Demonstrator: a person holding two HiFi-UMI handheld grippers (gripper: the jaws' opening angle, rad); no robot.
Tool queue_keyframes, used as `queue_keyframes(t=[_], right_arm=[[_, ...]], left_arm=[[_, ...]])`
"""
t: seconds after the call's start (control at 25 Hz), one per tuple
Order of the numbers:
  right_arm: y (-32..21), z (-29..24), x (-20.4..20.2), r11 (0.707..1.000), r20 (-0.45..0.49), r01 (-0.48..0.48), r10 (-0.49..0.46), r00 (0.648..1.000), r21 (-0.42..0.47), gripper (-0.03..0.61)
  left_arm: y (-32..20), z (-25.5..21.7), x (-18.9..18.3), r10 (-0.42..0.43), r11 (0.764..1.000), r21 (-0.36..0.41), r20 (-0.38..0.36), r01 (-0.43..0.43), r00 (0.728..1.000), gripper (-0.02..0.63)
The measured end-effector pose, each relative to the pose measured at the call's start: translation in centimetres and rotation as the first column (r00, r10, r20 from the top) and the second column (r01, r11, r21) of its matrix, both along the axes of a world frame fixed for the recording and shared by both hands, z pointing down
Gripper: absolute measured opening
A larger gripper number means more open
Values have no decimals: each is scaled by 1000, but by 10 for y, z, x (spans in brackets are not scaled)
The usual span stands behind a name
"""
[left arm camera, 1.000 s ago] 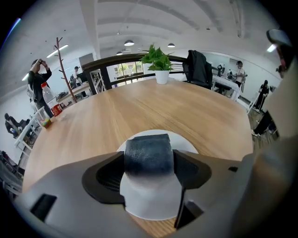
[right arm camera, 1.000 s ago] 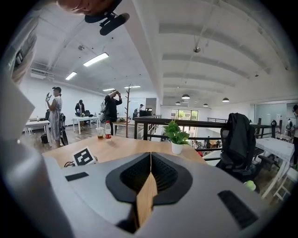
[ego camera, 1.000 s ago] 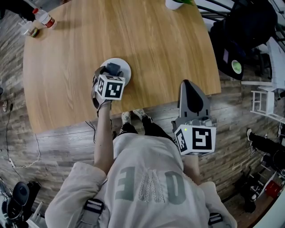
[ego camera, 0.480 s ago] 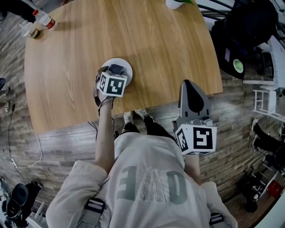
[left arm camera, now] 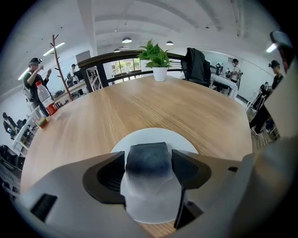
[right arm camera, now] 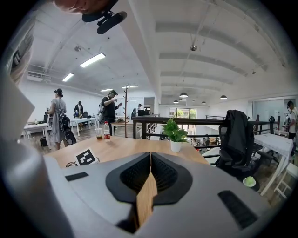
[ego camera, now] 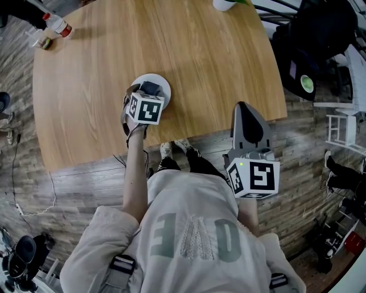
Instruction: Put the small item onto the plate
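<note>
Pinches the small dark item (left arm camera: 148,159) in the left gripper (left arm camera: 149,173) right over the white plate (left arm camera: 154,136) by the table's (ego camera: 200,68) near edge, likely so that opening sets it there, and holds the right gripper (right arm camera: 150,160), pressed together and empty, off the near right corner, clear.

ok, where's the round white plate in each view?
Head view: round white plate left of centre on the wooden table.
Left gripper view: lower centre, behind the dark item the left gripper holds.
Right gripper view: not in it.
Shared landmark: green plant in white pot.
</note>
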State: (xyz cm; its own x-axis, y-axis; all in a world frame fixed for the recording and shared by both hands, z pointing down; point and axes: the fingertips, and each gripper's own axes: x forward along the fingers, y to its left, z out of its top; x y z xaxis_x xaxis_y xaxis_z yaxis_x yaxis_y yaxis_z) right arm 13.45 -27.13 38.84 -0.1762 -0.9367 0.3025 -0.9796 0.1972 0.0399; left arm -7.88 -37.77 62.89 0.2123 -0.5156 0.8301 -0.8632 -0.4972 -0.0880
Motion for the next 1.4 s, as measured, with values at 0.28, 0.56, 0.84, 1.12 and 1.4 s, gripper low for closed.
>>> queue_keyframes(t=[0.28, 0.56, 0.84, 1.12, 1.4], right_arm=[[6, -3, 1, 1000, 5, -11, 11, 1000, 6, 18], [-2, -25, -4, 996, 12, 32, -33, 999, 85, 18], [-20, -69, -27, 972, 58, 107, -122, 991, 207, 18], [-43, -133, -66, 901, 88, 201, -253, 964, 384, 18], [-39, -181, -103, 817, 85, 276, -366, 927, 506, 18]], left_arm=[[-7, -23, 5, -15, 998, 68, -53, 19, 998, 321], [-31, -124, -3, -39, 950, 304, -113, 72, 993, 321], [-19, -273, -5, 29, 793, 590, -285, 152, 958, 289], [25, -396, -16, 75, 530, 819, -304, 221, 950, 183], [77, -460, -43, 24, 316, 893, -344, 319, 939, 9]])
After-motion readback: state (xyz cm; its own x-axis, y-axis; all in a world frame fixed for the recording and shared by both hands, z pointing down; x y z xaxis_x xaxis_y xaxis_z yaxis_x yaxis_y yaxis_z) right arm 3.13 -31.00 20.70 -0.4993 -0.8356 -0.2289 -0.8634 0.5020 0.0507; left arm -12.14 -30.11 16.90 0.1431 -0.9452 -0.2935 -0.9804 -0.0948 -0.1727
